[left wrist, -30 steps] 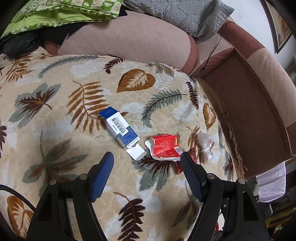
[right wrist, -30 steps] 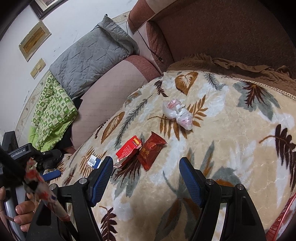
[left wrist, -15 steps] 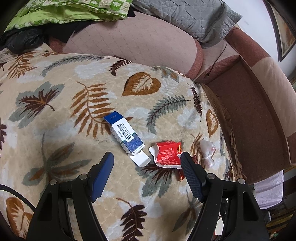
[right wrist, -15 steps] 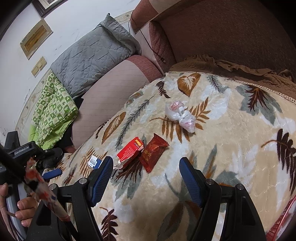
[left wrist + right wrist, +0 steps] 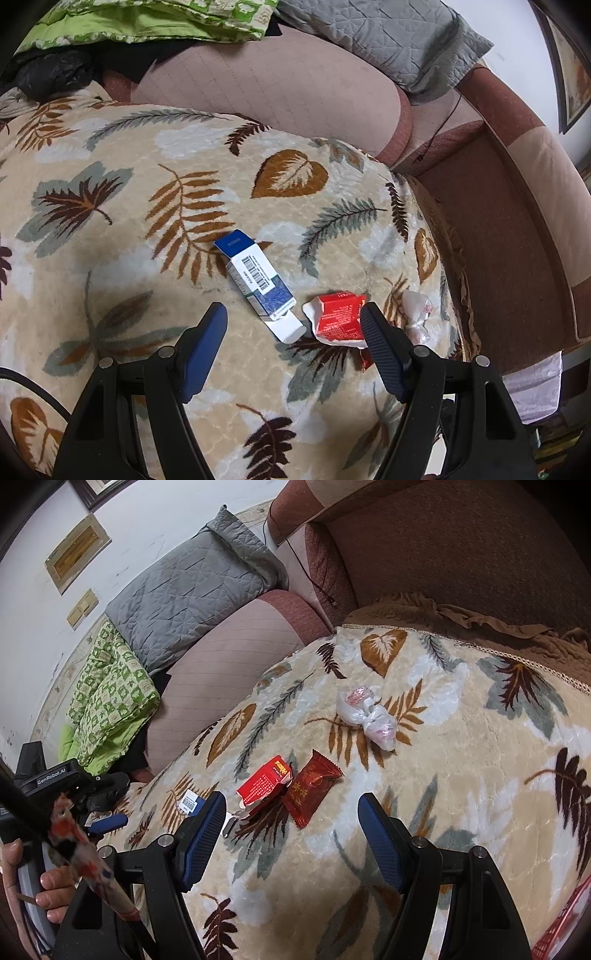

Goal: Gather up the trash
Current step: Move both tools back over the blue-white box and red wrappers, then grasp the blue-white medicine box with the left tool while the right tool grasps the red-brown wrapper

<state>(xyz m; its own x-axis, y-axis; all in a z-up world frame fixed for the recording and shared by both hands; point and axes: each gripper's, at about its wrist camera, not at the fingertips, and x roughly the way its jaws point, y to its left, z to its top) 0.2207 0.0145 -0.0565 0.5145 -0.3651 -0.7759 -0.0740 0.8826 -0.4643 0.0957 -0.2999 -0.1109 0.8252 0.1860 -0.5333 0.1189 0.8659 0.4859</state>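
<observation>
While both grippers hover over the leaf-print blanket [image 5: 122, 280], I note the left gripper [image 5: 291, 332] has jaws apart, empty; right gripper [image 5: 291, 819] likewise. Trash sits low centre in the left view: blue-and-white carton [image 5: 256, 282], end flap open, contents not visible; torn red carton [image 5: 338, 319] just beside it, touching the right-hand finger [image 5: 380, 350] in frame. Right view, mid-frame: dark red candy wrapper [image 5: 310, 788] against the red carton; knotted clear bag [image 5: 365, 716] apart, upper right, holding something pink.
</observation>
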